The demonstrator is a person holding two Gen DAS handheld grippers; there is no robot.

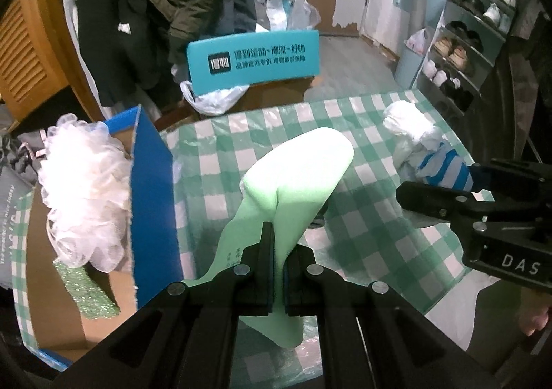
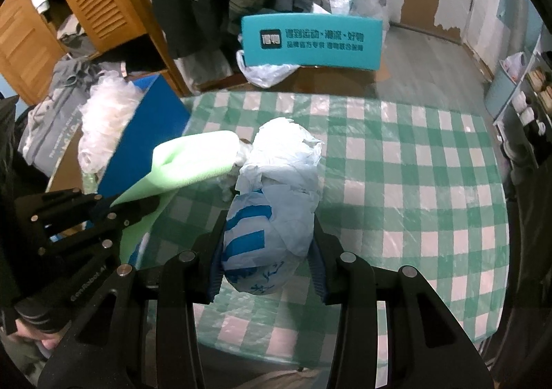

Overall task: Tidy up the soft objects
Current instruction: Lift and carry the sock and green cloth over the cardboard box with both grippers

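Already the blue cardboard box [image 1: 151,182] at the tabletop's [image 1: 362,161] edge holds a white mesh pouf [image 1: 82,189] and a green sponge [image 1: 86,289]. Beside it, the left hand-held gripper [image 1: 276,251] pinches a green foam sheet [image 1: 296,178] above the checked cloth. The right hand-held gripper [image 2: 267,244] clamps a crumpled plastic bag [image 2: 276,202].

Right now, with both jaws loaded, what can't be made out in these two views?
- Box contents: left wrist view, white mesh puff covers them.
- Plastic bundle contents: right wrist view, wrapped opaque.
- Green foam sheet lower end: left wrist view, behind left gripper.
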